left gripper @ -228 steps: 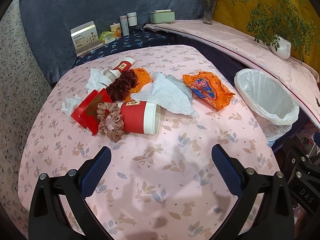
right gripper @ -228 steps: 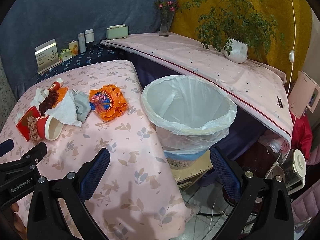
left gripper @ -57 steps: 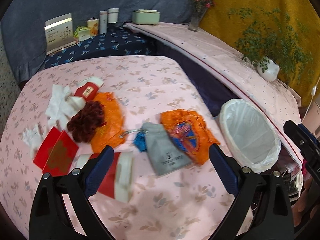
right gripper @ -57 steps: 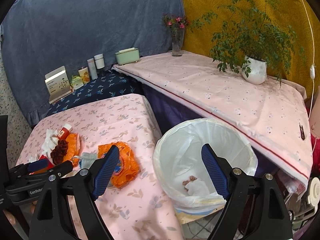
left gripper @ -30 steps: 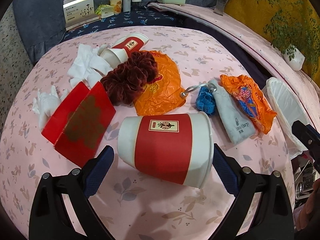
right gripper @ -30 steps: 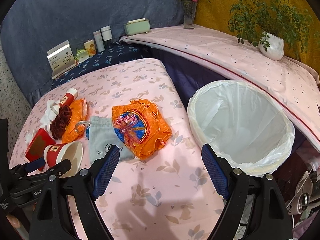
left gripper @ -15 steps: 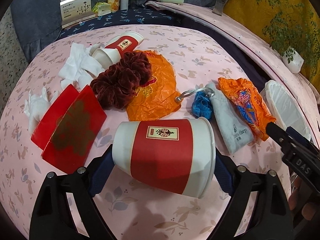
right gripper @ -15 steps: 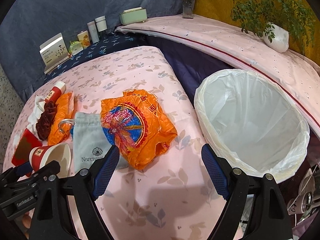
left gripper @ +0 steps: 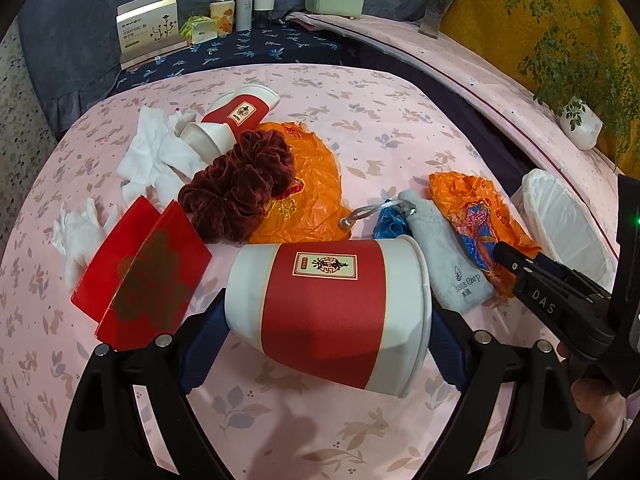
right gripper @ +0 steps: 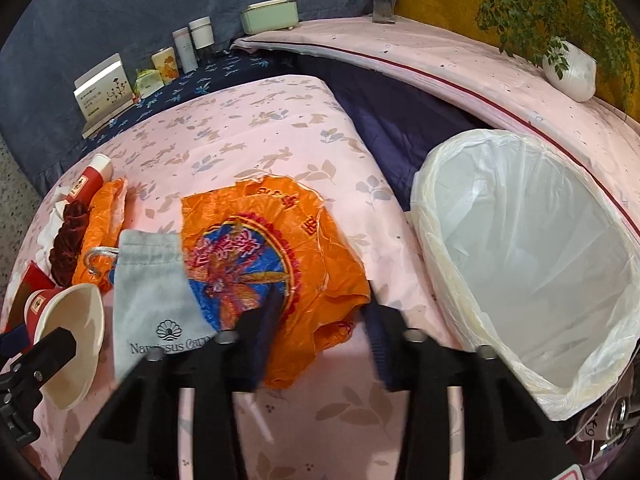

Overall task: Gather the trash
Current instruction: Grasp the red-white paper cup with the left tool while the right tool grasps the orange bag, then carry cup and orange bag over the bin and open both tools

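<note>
Paper, red and white: a cup [left gripper: 328, 308] lies on its side between the fingers of the left gripper [left gripper: 326, 344], which press its base and rim. The right gripper [right gripper: 320, 332], narrowed but not fully shut, straddles the near edge of an orange wrapper [right gripper: 276, 264]. At about 3 o'clock from it stands the lined bin [right gripper: 532, 264]. I judge most remains: a second cup [left gripper: 236, 118], tissues [left gripper: 156, 156] and another wrapper [left gripper: 308, 196] lie on the worktop [left gripper: 280, 420].

— On its side: red-and-white paper cup [left gripper: 326, 306], mouth to the right, pressed between blue pads.

— Beside it?

— Crumpled orange wrapper [right gripper: 272, 264], flat on pink cloth; white-lined bin [right gripper: 532, 264] just right, upright.
</note>
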{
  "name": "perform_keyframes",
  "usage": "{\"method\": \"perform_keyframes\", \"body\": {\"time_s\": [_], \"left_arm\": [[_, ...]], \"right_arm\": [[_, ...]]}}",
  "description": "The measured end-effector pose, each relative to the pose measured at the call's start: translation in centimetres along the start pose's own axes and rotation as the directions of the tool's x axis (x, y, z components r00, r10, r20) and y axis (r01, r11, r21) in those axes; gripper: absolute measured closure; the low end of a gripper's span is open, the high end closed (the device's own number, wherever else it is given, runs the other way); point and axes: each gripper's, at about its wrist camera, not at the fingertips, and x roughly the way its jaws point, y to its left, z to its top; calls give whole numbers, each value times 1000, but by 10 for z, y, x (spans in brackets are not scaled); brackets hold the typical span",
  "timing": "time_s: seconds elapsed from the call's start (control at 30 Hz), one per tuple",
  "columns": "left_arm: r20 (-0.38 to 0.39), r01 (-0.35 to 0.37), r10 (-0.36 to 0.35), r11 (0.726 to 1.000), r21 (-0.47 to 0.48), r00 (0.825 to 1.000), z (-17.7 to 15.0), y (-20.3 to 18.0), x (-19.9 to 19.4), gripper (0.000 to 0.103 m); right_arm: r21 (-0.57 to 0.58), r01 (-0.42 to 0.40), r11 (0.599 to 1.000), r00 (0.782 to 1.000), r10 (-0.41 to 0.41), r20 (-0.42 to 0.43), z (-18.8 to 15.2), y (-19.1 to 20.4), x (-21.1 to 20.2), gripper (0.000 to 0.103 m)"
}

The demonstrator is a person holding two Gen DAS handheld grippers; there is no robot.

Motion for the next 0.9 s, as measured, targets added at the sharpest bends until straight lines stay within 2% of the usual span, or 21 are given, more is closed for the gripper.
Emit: {"method": "perform_keyframes", "body": {"time_s": [0.03,0.17,0.53,0.9], "left_arm": [[3,0,0,1000,1,1000,1,-1,-2,19],[17,2,-2,1000,9,1000,5,-5,-8,19],[58,11,-14,998,57,998,18,-37,-31,19],[97,64,-79,987,148,992,32,-103,-48,19]], "right_arm": [[1,1,1000,1000,-1,0,1,0,-2,85],[5,-32,999,999,32,20,7,0,-14,90],[21,-61,998,985,56,166,34,-21,-78,92],[85,-6,996,963,-17,269,44,-85,-129,92]]}}
